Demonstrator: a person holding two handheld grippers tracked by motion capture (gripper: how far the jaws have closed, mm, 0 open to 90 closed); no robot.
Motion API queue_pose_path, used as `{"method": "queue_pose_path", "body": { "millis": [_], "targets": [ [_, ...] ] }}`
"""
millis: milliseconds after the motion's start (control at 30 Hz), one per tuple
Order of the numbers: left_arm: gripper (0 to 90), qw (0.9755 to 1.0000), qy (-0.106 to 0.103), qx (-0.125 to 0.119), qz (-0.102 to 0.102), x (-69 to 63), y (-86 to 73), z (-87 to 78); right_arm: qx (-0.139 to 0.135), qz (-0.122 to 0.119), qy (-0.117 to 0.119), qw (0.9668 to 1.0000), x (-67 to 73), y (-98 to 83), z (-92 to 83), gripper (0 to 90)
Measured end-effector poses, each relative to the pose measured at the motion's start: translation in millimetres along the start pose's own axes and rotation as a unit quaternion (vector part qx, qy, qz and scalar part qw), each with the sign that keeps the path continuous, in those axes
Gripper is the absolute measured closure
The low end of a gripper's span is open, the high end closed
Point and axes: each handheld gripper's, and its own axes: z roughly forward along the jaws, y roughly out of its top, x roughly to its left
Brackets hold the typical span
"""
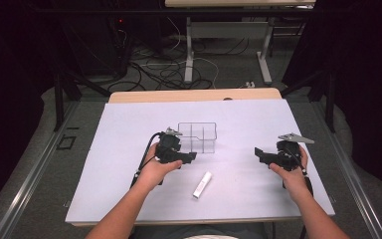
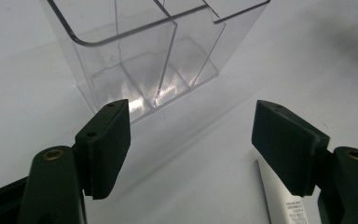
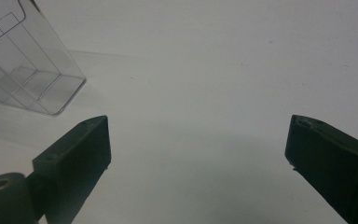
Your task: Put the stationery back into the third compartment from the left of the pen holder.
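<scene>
A clear plastic box (image 1: 197, 137) with several compartments stands upright in the middle of the white table (image 1: 124, 129). A white tube (image 1: 202, 184) lies flat nearer the front edge. My left gripper (image 1: 191, 156) sits just in front of the box's left part, open, nothing between its fingers. In the left gripper view the left gripper (image 2: 191, 121) faces the box (image 2: 158, 56) close ahead, apart from it, with the tube (image 2: 284, 205) low at the right. My right gripper (image 1: 258, 152) hovers open over bare table at the right. In the right gripper view the right gripper (image 3: 198, 128) has the box (image 3: 23, 79) far off to its upper left.
A wooden table edge (image 1: 194, 94) runs behind the white sheet. Beyond it the floor holds cables (image 1: 169, 74) and the legs of another table (image 1: 189, 55). Dark metal rails (image 1: 35, 164) flank the table on both sides.
</scene>
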Motion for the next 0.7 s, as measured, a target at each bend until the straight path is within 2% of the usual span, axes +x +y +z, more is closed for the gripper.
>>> {"method": "queue_pose_path", "body": {
  "millis": [67, 200, 233, 333, 433, 500, 700],
  "targets": [
    [29.6, 1.0, 0.0, 0.005, -0.001, -0.8, -0.2, 0.4, 0.0, 0.0, 0.0, 1.0, 0.1, 0.1, -0.3, 6.2],
    [34.7, 0.9992, -0.017, 0.022, -0.03, -4.8, -2.4, 3.4, -0.001, -0.001, 0.002, 1.0, 0.2, 0.5, 0.0, 6.2],
    [36.0, 0.9992, -0.017, 0.022, -0.03, -4.8, -2.4, 3.4, 0.0, -0.001, 0.002, 1.0, 0.3, 0.4, 0.3, 6.2],
    [39.3, 0.9974, -0.04, 0.044, -0.039, -6.0, -3.6, 5.8, 0.001, -0.001, 0.002, 1.0, 0.4, 0.2, 0.2, 6.2],
    [40.5, 0.9965, -0.049, 0.051, -0.044, -7.5, -4.4, 8.0, 0.0, -0.002, 0.003, 1.0, 0.4, 0.3, -0.3, 6.2],
    [43.8, 0.9946, -0.067, 0.064, -0.046, -7.6, -5.8, 11.8, 0.0, -0.002, 0.004, 1.0, 0.5, 0.2, -0.4, 6.2],
    [45.8, 0.9925, -0.079, 0.078, -0.053, -9.7, -8.8, 15.0, 0.001, -0.001, 0.004, 1.0, 1.5, 0.1, -0.5, 6.2]
  ]
}}
